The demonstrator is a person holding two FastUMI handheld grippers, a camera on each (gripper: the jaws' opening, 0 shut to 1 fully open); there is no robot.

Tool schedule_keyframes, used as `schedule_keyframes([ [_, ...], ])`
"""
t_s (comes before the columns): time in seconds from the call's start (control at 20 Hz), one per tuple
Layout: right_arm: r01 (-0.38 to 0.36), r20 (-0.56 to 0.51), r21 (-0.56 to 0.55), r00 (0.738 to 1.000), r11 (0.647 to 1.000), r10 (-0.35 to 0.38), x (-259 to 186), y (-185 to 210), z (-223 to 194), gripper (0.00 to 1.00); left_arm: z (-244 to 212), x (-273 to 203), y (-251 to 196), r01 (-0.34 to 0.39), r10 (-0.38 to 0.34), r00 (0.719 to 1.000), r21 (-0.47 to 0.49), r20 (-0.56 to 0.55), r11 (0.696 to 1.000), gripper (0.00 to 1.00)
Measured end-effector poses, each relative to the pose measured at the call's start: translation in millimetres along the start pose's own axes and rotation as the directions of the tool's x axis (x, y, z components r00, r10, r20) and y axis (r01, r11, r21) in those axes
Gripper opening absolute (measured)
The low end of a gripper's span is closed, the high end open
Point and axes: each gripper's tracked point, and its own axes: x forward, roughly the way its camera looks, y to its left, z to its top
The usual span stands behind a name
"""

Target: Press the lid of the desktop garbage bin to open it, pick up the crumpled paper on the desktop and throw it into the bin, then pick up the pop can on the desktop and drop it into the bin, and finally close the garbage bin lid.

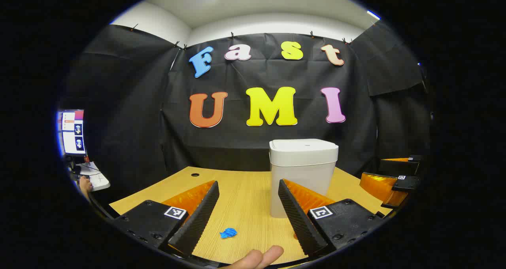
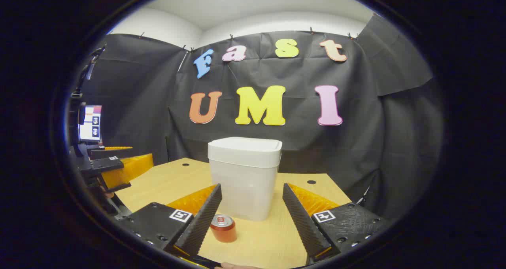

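White plastic bin w/ flat lid (image 2: 244,178), still shut, stands upright straight ahead of my right tongs (image 2: 251,213) and off to the right of my left tongs (image 1: 248,211); right looks nearer, I'd press w/ it. Both tongs spread wide, empty, level above wooden surface (image 1: 245,197). Blue crumpled paper (image 1: 228,233) between left fingers; red pop can (image 2: 223,228) upright by right's.

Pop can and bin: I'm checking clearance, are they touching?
Apart. The right gripper view shows bare tabletop between the pop can and the bin.
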Motion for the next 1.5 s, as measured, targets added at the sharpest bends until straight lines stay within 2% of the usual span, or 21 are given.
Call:
schedule_keyframes([
  [0.2,-0.005,-0.004,-0.005,1.0,1.0,0.005,-1,0,-4,0.94,-3,-1,-3,0.007,-0.007,1.0,-0.002,-0.009,1.0,0.97],
  [0.3,-0.007,-0.01,-0.008,1.0,1.0,0.007,-1,-1,-7,0.96,-3,1,-4,0.013,-0.013,1.0,0.0,-0.01,1.0,0.97],
  [0.7,0.014,-0.011,0.009,1.0,1.0,-0.014,0,-14,-6,0.95,-3,0,-6,0.018,-0.018,1.0,-0.006,-0.011,1.0,0.97],
  [1.0,0.032,0.02,-0.005,0.999,0.999,-0.032,7,-22,13,0.95,-3,-3,-4,0.019,-0.019,1.0,-0.01,-0.012,1.0,0.97],
  [1.2,0.002,0.02,-0.021,1.0,1.0,-0.001,20,-15,23,0.95,-3,-1,0,0.018,-0.018,1.0,-0.002,-0.012,1.0,0.97],
  [1.35,-0.035,-0.004,-0.01,0.999,0.999,0.035,34,-5,31,0.86,-4,1,4,0.013,-0.013,1.0,-0.013,-0.018,1.0,0.97],
  [1.45,-0.026,-0.009,-0.013,1.0,1.0,0.026,48,-3,42,0.75,-2,1,8,0.003,-0.004,1.0,-0.014,-0.015,1.0,0.97],
  [1.5,-0.022,-0.015,-0.009,1.0,1.0,0.022,55,-2,47,0.65,-2,2,10,-0.003,0.002,1.0,-0.013,-0.014,1.0,0.97],
])
